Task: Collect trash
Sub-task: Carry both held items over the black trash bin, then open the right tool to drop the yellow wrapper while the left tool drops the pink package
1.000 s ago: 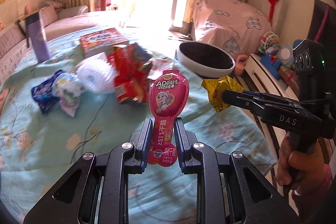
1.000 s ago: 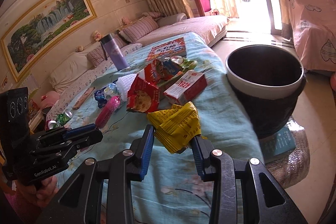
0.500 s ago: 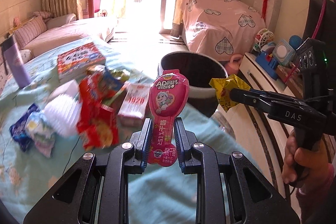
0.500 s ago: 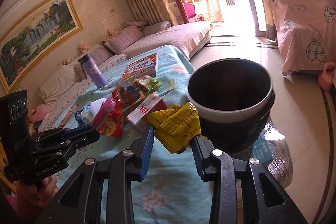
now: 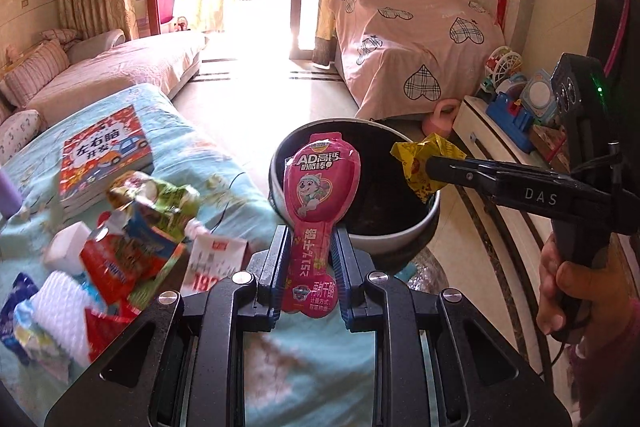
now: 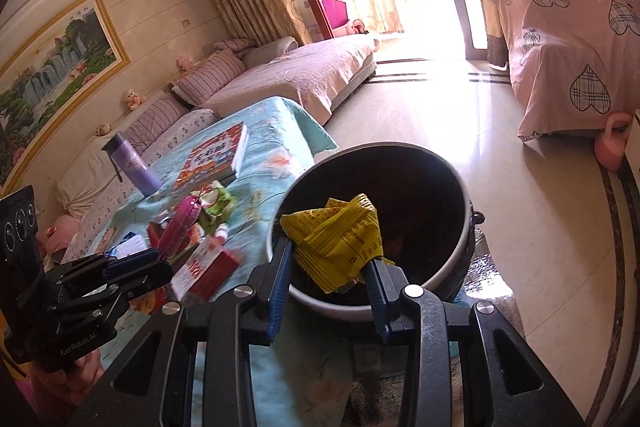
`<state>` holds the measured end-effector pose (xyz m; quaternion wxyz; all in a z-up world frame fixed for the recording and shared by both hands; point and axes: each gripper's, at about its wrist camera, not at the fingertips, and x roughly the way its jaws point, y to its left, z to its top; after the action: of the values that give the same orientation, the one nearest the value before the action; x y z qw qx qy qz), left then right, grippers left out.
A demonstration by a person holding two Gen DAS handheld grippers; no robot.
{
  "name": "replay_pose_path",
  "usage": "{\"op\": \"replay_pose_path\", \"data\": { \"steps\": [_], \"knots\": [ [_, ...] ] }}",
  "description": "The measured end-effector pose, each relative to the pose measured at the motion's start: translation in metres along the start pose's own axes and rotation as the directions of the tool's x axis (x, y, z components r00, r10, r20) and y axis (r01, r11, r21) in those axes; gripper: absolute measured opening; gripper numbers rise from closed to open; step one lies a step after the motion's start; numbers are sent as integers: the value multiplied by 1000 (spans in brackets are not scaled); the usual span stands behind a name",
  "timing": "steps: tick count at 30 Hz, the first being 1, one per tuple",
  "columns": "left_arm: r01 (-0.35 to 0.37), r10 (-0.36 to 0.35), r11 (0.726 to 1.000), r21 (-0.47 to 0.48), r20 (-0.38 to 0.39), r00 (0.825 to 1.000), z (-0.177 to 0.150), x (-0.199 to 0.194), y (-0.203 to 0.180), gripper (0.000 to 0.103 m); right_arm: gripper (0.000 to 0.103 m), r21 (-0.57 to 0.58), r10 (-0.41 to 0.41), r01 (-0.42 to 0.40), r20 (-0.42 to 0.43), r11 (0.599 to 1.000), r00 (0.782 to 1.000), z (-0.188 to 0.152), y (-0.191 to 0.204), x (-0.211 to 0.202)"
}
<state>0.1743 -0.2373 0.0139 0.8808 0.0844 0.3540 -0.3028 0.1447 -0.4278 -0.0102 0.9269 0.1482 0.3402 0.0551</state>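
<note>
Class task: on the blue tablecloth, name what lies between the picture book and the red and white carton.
A crumpled green and white wrapper lies between the picture book and the red and white carton; the right wrist view shows it most clearly.

A worktop (image 6: 280,131) draped in a pale turquoise flowered cloth. On it lie a red picture book (image 6: 214,157), an upright purple flask (image 6: 132,163), and a loose heap of snack wrappers (image 5: 136,223) with a red and white carton (image 6: 204,269) near the edge. Beside the worktop, a dark round bin (image 6: 464,247) stands on the glossy tiled floor (image 6: 520,207).
</note>
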Motion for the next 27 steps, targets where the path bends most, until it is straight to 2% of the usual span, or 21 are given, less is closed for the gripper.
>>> {"op": "replay_pose_path", "data": {
  "steps": [7, 19, 21, 22, 23, 24, 26, 27],
  "knots": [
    [-6, 6, 1000, 1, -80, 997, 24, 45, -9, 20, 36, 25, 6, -5, -38, 1000, 999, 16, -21, 19],
    [-14, 16, 1000, 19, -147, 989, 39, 93, -19, 20, 39, 86, 27, -18, -102, 996, 994, 31, -56, 51],
    [-12, 15, 1000, 19, -151, 988, 41, 95, -20, 21, 43, 88, 23, -13, -112, 996, 993, 32, -58, 53],
    [-14, 17, 1000, 17, -152, 988, 41, 95, -20, 22, 49, 93, 26, -15, -115, 996, 993, 34, -59, 55],
    [-13, 15, 1000, 14, -155, 988, 41, 95, -19, 28, 56, 103, 28, -16, -120, 995, 992, 34, -61, 56],
    [-10, 11, 1000, 9, -153, 988, 40, 93, -19, 32, 58, 111, 35, -22, -121, 994, 992, 36, -63, 58],
    [-22, 23, 1000, 7, -137, 990, 38, 88, -19, 54, 58, 122, 42, -28, -113, 992, 993, 36, -65, 56],
    [-25, 25, 1000, 2, -130, 991, 36, 85, -18, 56, 59, 127, 45, -31, -109, 991, 993, 35, -65, 54]
  ]
}}
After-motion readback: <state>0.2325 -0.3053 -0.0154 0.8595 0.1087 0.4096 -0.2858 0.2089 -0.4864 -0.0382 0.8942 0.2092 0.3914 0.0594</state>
